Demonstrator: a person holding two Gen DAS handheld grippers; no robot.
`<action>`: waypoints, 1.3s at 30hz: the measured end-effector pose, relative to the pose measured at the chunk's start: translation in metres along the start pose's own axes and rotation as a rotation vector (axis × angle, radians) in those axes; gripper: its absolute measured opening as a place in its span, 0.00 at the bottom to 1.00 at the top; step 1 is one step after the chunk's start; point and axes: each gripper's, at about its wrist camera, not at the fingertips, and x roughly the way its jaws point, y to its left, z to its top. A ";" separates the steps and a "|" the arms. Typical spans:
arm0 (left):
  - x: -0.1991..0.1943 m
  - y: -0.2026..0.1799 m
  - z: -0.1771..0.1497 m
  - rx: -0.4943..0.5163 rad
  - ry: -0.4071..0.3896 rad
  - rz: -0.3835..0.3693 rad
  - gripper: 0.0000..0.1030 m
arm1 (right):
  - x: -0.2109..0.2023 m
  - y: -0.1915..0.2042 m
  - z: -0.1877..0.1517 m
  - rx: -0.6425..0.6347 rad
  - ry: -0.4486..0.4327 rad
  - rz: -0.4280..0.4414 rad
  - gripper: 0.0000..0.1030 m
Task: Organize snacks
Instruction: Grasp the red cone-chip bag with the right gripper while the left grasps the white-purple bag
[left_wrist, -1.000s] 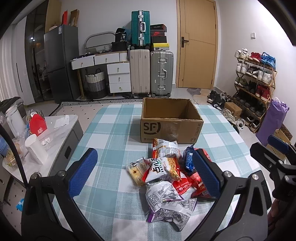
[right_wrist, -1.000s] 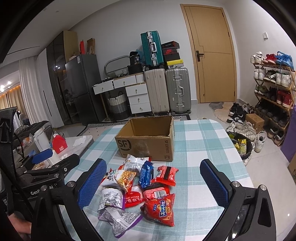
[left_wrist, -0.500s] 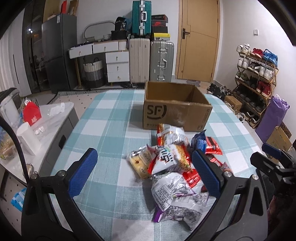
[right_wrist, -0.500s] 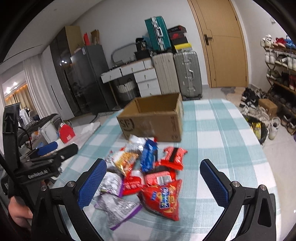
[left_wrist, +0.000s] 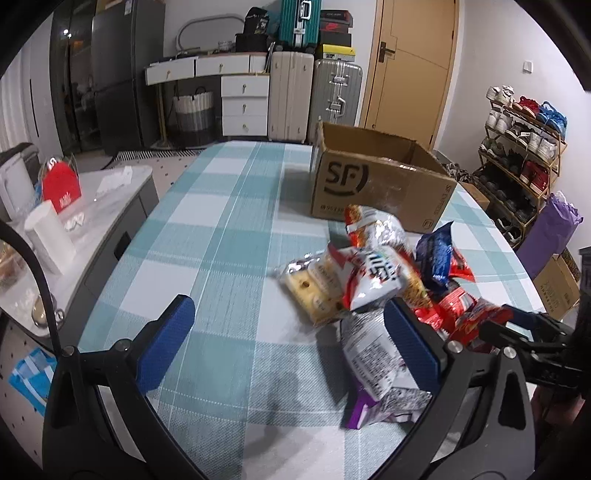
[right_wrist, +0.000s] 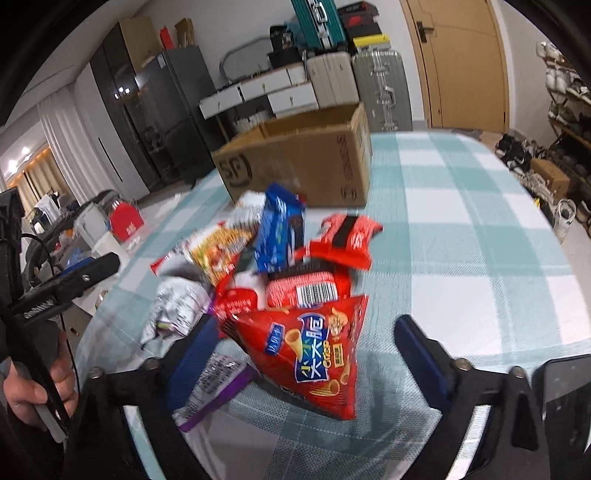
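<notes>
Over the near end of the checked table (left_wrist: 221, 221), both your grippers have dropped toward the snack pile since a second ago, and the cardboard box (right_wrist: 306, 158) behind it holds none of the packets. Your right gripper (right_wrist: 306, 354) has just been closing a little around the red crisp bag (right_wrist: 314, 354), its jaws apart and not yet pressing it. Your left gripper (left_wrist: 291, 332) hangs wide open, empty, with the silver packet (left_wrist: 373, 362) at its right pad, so the first pick looks imminent.
</notes>
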 end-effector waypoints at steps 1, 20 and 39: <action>0.001 0.002 -0.002 -0.003 0.007 0.001 0.99 | 0.005 0.000 -0.001 0.003 0.015 0.010 0.81; 0.026 -0.010 -0.016 -0.002 0.121 -0.112 0.99 | 0.024 -0.010 -0.006 0.007 0.048 0.050 0.50; 0.072 -0.034 -0.010 -0.049 0.246 -0.220 0.99 | -0.006 -0.014 -0.006 0.017 -0.026 0.089 0.50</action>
